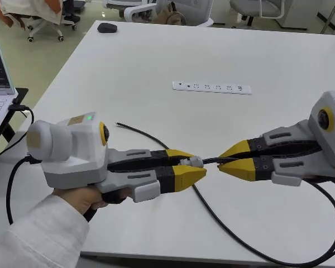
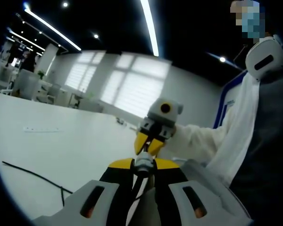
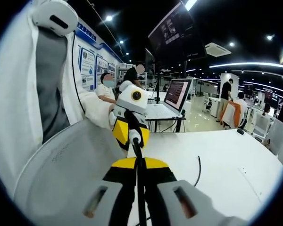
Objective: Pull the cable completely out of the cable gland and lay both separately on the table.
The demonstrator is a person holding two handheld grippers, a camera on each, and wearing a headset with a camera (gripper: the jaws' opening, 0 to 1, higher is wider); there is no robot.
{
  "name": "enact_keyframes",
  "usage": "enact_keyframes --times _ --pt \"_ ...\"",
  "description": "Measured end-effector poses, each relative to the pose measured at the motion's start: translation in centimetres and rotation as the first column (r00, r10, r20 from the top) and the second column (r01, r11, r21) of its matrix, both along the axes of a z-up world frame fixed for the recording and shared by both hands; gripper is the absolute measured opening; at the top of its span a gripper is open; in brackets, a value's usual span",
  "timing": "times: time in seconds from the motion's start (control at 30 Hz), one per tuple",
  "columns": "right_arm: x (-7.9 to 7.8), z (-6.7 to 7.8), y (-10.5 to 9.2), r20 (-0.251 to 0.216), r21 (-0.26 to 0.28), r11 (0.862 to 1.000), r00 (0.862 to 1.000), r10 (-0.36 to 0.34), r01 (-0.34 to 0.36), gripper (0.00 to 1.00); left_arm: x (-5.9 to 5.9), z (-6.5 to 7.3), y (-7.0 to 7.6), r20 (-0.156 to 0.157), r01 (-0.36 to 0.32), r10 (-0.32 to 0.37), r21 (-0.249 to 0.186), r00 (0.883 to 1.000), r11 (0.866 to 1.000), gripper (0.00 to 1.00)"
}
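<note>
Your left gripper (image 1: 196,164) has its yellow jaws closed on the small grey cable gland (image 1: 191,162). The gland sits right at the jaw tips and sticks out a little past them. Your left hand (image 1: 84,198) holds that gripper from below. Your right gripper (image 1: 222,161) faces it, tip to tip, with a small gap between the two. Its jaws are pinched on the thin black cable (image 1: 212,161). The cable comes out of the front of the gland and goes straight across the gap into the right jaws. The gland lies long-ways along the cable and points at your right gripper, so the gland, the cable and both sets of jaws make one line. In the right gripper view, the cable runs down the middle between the jaws toward the bottom. Both grippers are above the white table (image 1: 156,56), with nothing held touching it. Under the jaw tips, a long black cable (image 1: 151,137) lies curved on the table. I cannot tell if it is the same cable. Past the grippers lie a white power strip (image 1: 212,87) and a dark mouse (image 1: 106,27).
</note>
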State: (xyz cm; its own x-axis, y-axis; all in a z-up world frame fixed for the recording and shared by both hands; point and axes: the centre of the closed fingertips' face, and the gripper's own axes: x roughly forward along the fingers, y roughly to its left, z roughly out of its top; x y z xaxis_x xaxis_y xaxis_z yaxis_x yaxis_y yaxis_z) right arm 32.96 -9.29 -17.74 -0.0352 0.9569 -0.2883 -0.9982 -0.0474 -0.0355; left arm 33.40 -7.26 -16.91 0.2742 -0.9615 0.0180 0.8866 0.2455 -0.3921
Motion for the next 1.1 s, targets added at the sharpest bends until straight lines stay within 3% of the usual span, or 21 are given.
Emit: enact_keyframes --times 0.7,1.1 --pt "1.6 -3.4 -5.4 -0.080 -0.060 0.990 0.988 -0.135 0.130 0.03 0.3 0.2 0.4 0.002 -0.019 0.019 -0.008 1.000 1.000 0.17" --pt "1.6 -4.1 -6.1 -0.103 -0.065 0.986 0.981 -0.163 0.157 0.04 0.3 0.3 0.4 0.004 -0.022 0.022 -0.010 1.000 1.000 0.17"
